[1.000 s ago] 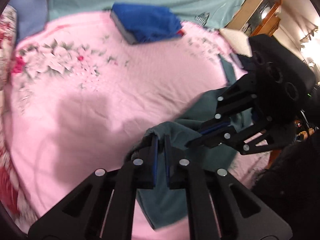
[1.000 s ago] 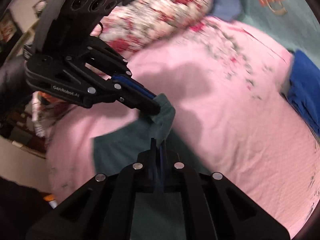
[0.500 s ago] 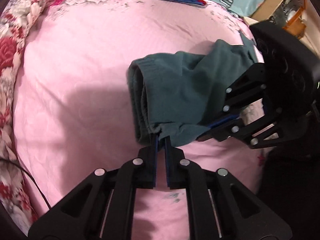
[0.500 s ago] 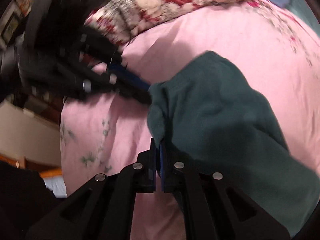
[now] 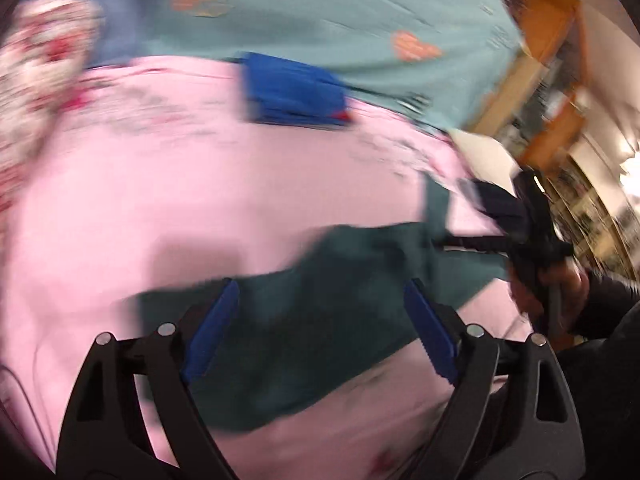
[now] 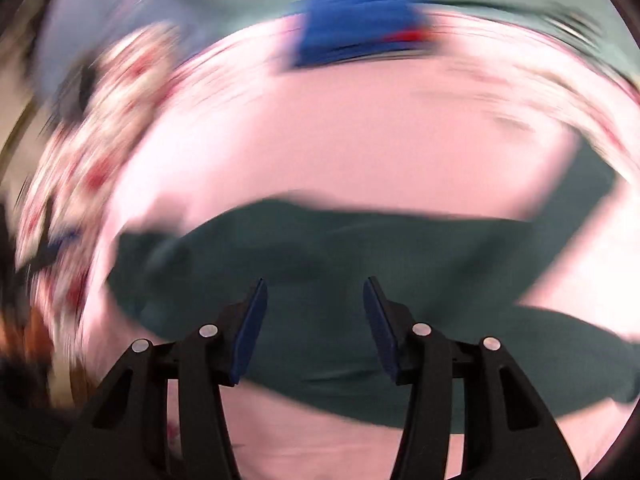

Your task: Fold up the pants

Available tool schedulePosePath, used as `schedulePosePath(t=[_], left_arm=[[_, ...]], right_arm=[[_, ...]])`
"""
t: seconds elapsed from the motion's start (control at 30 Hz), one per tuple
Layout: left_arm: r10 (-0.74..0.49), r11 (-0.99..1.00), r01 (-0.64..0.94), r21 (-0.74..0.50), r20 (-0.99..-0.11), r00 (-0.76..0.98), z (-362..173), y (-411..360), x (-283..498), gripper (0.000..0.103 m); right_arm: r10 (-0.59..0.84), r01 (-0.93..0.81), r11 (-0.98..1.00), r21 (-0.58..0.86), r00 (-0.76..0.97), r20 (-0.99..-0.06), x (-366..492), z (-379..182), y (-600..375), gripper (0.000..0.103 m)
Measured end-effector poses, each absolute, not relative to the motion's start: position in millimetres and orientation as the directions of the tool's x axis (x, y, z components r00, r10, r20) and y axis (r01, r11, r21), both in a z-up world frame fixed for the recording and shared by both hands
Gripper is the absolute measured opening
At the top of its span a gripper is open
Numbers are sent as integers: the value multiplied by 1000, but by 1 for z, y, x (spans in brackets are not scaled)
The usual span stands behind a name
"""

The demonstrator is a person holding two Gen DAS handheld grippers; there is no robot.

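Observation:
The dark green pants (image 5: 320,320) lie spread on the pink bedspread (image 5: 160,200), blurred by motion. My left gripper (image 5: 320,312) is open and empty just above them, its blue pads wide apart. My right gripper (image 6: 314,300) is also open and empty over the pants (image 6: 340,256), which stretch across the lower half of that view. In the left wrist view the right gripper (image 5: 532,236) shows at the right, held in a hand at the far end of the pants.
A folded blue garment (image 5: 294,94) lies at the far side of the bed, also in the right wrist view (image 6: 360,24). A teal cover (image 5: 340,8) lies behind it. A floral pillow (image 6: 80,160) is at the left. Wooden furniture (image 5: 548,80) stands at the right.
Both grippers were shut on the pants and holding them up. Now both are open, the pants lie on the bed, and both views have swung and blurred.

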State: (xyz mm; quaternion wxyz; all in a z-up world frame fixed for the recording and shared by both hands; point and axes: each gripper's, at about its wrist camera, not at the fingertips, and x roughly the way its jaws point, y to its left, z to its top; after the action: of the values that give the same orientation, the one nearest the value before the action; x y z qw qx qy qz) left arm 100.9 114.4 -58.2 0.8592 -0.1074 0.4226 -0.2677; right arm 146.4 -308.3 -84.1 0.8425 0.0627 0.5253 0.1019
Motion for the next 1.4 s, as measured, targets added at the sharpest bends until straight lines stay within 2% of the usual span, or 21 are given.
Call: schedulePosePath(t=[0.07, 0.1, 0.17, 0.27, 0.4, 0.43, 0.6, 0.67, 0.7, 0.73, 0.77, 0.8, 0.87, 0.93, 1.07, 1.2, 1.3, 1.4], left_arm=[[-564, 816, 428, -387, -692, 450, -69, 39, 118, 86], [-568, 809, 444, -386, -707, 421, -77, 3, 124, 86], [-575, 794, 457, -400, -739, 351, -93, -49, 135, 84], [-551, 802, 442, -402, -783, 288, -116, -111, 145, 79], [-477, 830, 435, -348, -847, 233, -142, -146, 146, 58], [-442, 846, 436, -308, -863, 247, -146, -152, 140, 58], [-349, 872, 448, -198, -892, 287, -147, -170, 131, 58], [-316, 873, 462, -157, -904, 289, -147, -179, 128, 50], [-298, 872, 473, -128, -905, 304, -145, -180, 125, 48], [-268, 866, 494, -81, -908, 321, -145, -185, 122, 38], [-243, 860, 509, -41, -910, 336, -145, -187, 119, 33], [-224, 856, 517, -11, -909, 351, -146, -191, 116, 28], [-216, 854, 521, 7, -905, 367, -145, -191, 112, 22], [-236, 855, 519, -17, -903, 359, -139, -178, 111, 11], [-251, 841, 541, -4, -889, 384, -133, -176, 108, 8], [-286, 814, 581, 7, -866, 411, -120, -178, 96, 8], [-315, 786, 618, 15, -850, 421, -109, -177, 83, 8], [-329, 751, 660, 18, -857, 398, -109, -179, 72, 8]], right_arm=[[82, 46, 992, 116, 468, -880, 177, -74, -362, 51], [57, 91, 989, 112, 472, -880, 191, -72, -383, 51], [45, 173, 975, 142, 470, -881, 217, -70, -415, 51], [112, 204, 952, 226, 454, -884, 256, -76, -452, 51], [161, 158, 957, 242, 406, -900, 300, -98, -468, 46], [162, 150, 960, 238, 397, -903, 309, -105, -469, 41], [130, 130, 973, 188, 362, -923, 348, -142, -466, 39], [77, 108, 986, 127, 381, -921, 351, -143, -456, 39], [35, 94, 993, 76, 383, -923, 351, -143, -449, 38], [-6, 97, 995, 34, 382, -924, 350, -143, -446, 23], [-27, 100, 995, 12, 380, -925, 350, -142, -447, 17], [-3, 92, 995, 34, 375, -927, 349, -141, -451, 1], [28, 111, 991, 74, 367, -930, 344, -135, -463, 2], [111, 107, 980, 167, 405, -908, 333, -119, -475, 2], [270, 81, 926, 367, 537, -799, 286, -59, -514, 2], [360, 74, 852, 519, 636, -682, 219, -14, -562, 2], [380, 92, 802, 590, 684, -623, 155, -8, -601, 2], [361, 149, 783, 604, 682, -636, 86, -35, -627, 2]])
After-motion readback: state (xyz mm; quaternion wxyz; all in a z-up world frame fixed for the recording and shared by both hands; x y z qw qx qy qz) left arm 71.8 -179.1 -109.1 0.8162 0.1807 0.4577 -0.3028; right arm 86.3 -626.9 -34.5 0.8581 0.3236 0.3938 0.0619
